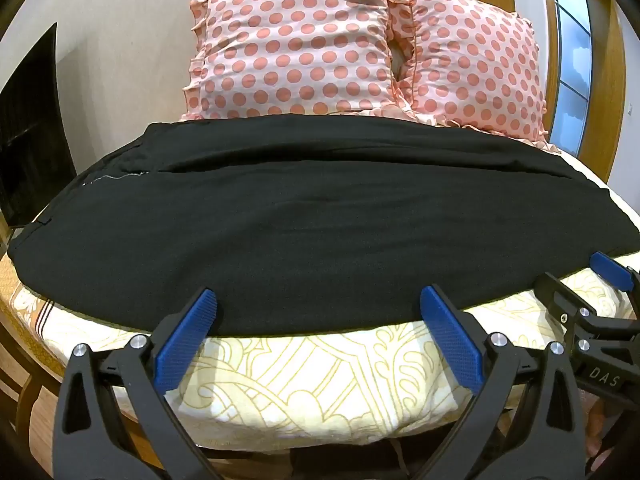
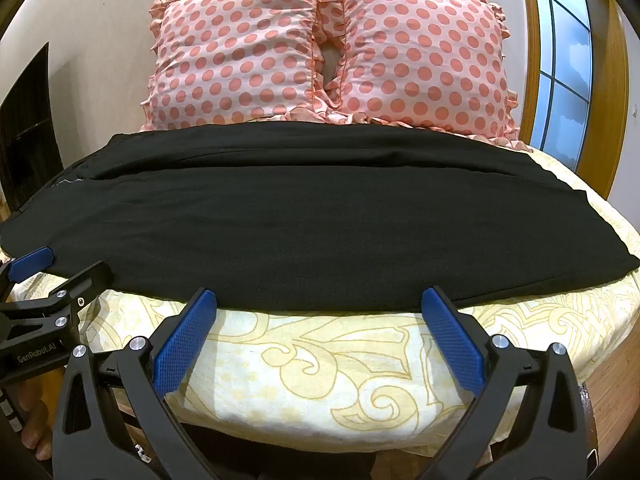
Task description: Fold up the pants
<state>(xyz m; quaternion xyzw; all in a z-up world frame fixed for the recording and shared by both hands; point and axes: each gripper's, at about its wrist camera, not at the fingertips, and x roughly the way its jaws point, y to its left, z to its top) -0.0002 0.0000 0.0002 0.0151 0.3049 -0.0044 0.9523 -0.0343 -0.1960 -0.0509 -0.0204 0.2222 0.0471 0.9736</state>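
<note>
Pants [image 1: 304,216] in black cloth lie spread flat across the bed [image 1: 320,376], lengthwise from left to right, with the waist end and a short pale line of stitching or zipper toward the left. One leg appears laid over the other, a long seam running across the upper part, so a first lengthwise fold may already be in place; that is a judgement, since the dark cloth hides its layers. The crosswise folds that would make a compact bundle look not yet done.

Both tools hover at the near edge of the cloth. The left hand-held gripper [image 1: 318,300] has its blue pads spread wide apart, with nothing between them, tips at the hem line over the patterned bedsheet. The right hand-held gripper [image 2: 319,300] stands likewise wide apart and empty, just beside the other, further toward the leg end of the garment.

Two pink polka-dot pillows [image 2: 320,48] lean at the head of the bed, beyond the pants and touching or nearly touching their far edge.

No container such as a basket, drawer or box shows in either view.
</note>
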